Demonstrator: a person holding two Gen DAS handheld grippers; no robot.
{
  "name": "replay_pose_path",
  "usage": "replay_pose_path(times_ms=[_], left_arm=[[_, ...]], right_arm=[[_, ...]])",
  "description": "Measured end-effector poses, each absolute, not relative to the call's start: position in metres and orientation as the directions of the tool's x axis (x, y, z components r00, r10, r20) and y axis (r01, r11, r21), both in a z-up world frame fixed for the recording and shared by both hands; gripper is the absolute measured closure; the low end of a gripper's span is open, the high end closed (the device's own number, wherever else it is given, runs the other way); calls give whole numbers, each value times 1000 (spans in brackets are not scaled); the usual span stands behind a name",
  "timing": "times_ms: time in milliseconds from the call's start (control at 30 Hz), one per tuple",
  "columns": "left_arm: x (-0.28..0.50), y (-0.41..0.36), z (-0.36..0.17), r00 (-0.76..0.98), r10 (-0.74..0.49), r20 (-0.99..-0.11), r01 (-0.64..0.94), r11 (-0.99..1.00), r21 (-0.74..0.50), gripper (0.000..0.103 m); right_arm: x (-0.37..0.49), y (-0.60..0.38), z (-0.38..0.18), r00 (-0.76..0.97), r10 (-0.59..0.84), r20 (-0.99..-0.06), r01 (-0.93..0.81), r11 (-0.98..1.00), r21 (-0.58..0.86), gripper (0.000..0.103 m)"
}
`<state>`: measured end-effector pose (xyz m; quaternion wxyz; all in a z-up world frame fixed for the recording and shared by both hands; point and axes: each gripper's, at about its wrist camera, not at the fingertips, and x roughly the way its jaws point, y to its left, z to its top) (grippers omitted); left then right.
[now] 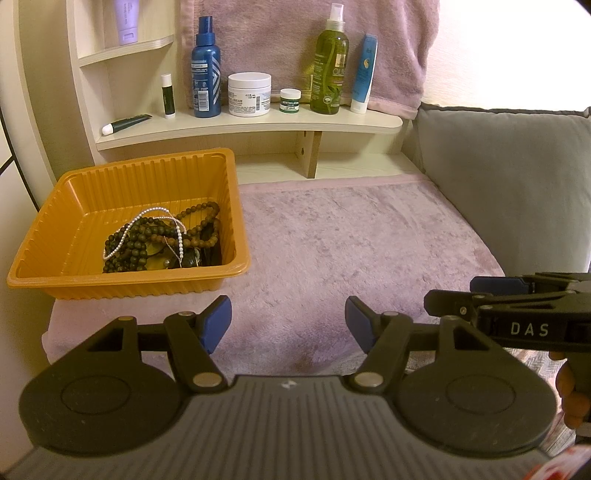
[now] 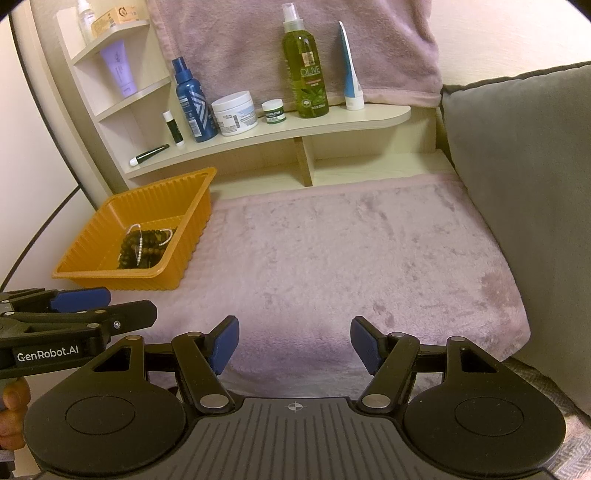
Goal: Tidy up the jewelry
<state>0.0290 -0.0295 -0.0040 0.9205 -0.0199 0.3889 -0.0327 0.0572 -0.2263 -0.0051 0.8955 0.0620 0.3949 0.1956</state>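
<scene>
The left gripper [image 1: 288, 325] is closest to its own camera, and its blue pads stand spread with only the pink fleece blanket [image 1: 351, 243] between them; the right gripper [image 2: 293, 345] is spread in the same way and also pinches nothing. Ahead of the left gripper and to its left sits the orange ribbed tray [image 1: 92, 192] on the blanket. The jewelry is all in this tray, in the corner nearest to the gripper: dark bead necklaces [image 1: 129, 251], a brown bead strand [image 1: 201, 221] and a thin pearl string [image 1: 147, 218] lying over them, tangled in one heap. From the right gripper the same tray [image 2: 110, 218] is farther away to the left, and its near wall hides part of the heap. Behind the tray, a curved wooden shelf [image 1: 258, 125] carries a blue spray bottle [image 1: 205, 70], a white cream jar [image 1: 249, 94], a small green jar [image 1: 290, 100], a green olive bottle [image 1: 330, 66] and a blue-white tube [image 1: 364, 74]. A grey cushion [image 2: 524, 184] stands to the right of both grippers. The left view shows the right gripper side-on at its right edge, with fingers [image 1: 570, 398] of the person under it. The right view alone shows a top shelf with a clear bottle [image 2: 85, 20] and a small box [image 2: 118, 16].
</scene>
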Motion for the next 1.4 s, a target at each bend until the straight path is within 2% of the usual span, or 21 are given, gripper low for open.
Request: replay_pose_path(times_ms=[1400], left_arm=[[28,-29,-2,697,-76,-713,46,997,-62,37]], right_arm=[[56,-223,-3,615,395,-682,-296,918,265,36]])
